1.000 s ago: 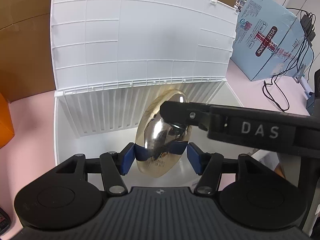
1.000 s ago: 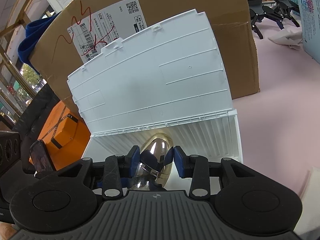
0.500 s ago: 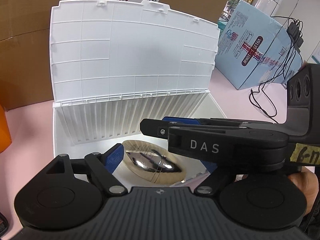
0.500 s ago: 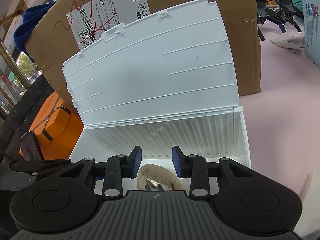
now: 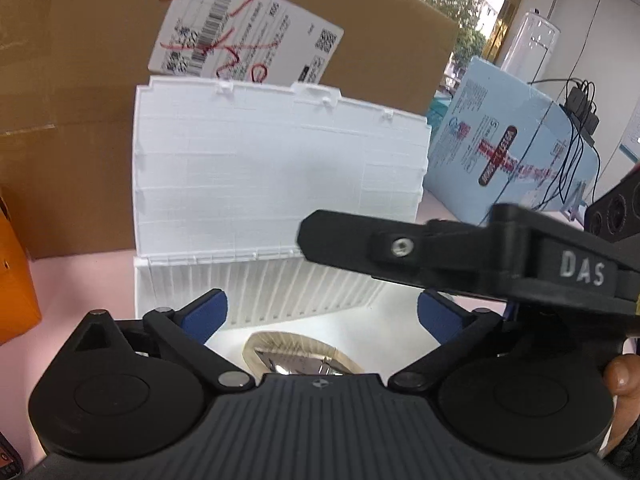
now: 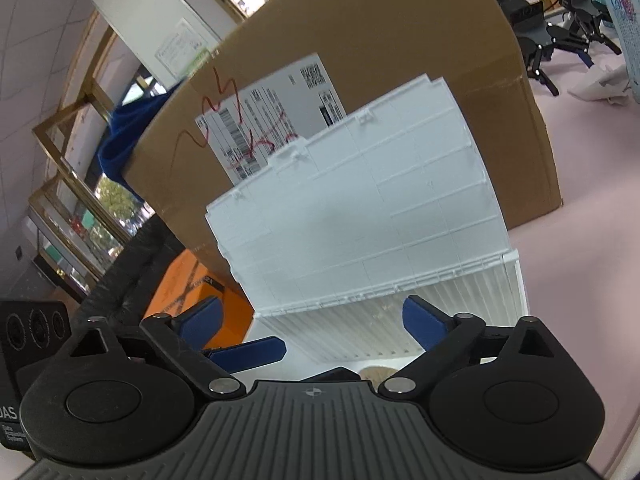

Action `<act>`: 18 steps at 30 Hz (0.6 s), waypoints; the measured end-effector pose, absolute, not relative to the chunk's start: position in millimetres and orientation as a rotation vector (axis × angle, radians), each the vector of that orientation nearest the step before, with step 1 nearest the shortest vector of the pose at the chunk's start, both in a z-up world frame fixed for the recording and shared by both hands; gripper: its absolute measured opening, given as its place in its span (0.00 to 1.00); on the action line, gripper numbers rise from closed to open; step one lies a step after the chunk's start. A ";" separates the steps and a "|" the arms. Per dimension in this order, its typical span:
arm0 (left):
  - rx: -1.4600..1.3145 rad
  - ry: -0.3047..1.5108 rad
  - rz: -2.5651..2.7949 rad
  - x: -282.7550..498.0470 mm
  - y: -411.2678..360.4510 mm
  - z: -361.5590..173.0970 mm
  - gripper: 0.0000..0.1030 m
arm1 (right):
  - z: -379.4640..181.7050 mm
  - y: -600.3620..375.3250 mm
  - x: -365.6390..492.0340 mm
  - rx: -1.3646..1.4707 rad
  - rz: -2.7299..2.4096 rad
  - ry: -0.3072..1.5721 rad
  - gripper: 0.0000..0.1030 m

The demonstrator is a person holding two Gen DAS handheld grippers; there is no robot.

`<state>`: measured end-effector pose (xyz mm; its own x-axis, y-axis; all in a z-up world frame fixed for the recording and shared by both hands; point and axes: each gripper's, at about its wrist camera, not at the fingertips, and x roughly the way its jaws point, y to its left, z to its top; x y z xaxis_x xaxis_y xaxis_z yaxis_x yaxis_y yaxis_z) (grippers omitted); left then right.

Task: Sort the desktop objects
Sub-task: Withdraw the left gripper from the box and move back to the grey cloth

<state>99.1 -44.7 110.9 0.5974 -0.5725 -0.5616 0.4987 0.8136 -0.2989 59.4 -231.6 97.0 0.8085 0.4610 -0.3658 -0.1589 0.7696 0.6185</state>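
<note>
My left hand-held gripper is spread wide and grasps nothing; so is my right hand-held gripper. One mirror, oval and tan-rimmed, lies flat on the floor of the one white box, shiny face up, its long axis running left to right across my left view. My right view shows only a sliver of its rim. The lid stands open against one cardboard carton. Only my left view shows the blue box; only my right shows blue cloth. The desk is pink.
</note>
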 end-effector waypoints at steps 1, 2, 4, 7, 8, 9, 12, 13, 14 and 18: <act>-0.138 0.662 -0.617 97.2 -41.0 113.1 1.00 | 100.2 -232.8 55.6 0.618 0.345 0.491 1.00; -0.167 0.637 -0.612 96.0 -37.0 114.6 1.00 | 102.9 -234.8 51.3 0.630 0.331 0.449 1.00; -0.233 0.594 -0.597 95.1 -27.8 116.4 1.00 | 107.3 -238.3 43.4 0.651 0.292 0.377 1.00; -0.291 0.554 -0.560 95.0 -17.5 117.0 1.00 | 111.4 -241.3 36.5 0.653 0.257 0.312 1.00; -0.300 0.555 -0.560 95.9 -15.6 116.8 1.00 | 112.9 -242.0 35.0 0.648 0.251 0.298 1.00; -0.309 0.556 -0.560 96.8 -13.7 116.6 1.00 | 114.4 -242.8 33.8 0.641 0.242 0.286 1.00; -0.330 0.548 -0.554 97.7 -11.1 115.3 1.00 | 114.6 -238.6 32.8 0.605 0.212 0.266 1.00; -0.329 0.537 -0.548 96.7 -11.2 114.8 1.00 | 114.1 -236.6 32.4 0.590 0.202 0.262 1.00; -0.316 0.512 -0.534 94.0 -12.4 114.3 1.00 | 113.7 -235.0 31.6 0.577 0.191 0.256 1.00; -0.264 0.384 -0.478 80.1 -18.7 110.7 1.00 | 111.1 -230.5 26.6 0.531 0.134 0.218 1.00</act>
<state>80.1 -18.7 110.7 0.8189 -0.4921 -0.2953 0.3946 0.8565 -0.3328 26.6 -230.5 111.1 0.9682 0.1827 -0.1709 -0.0703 0.8543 0.5149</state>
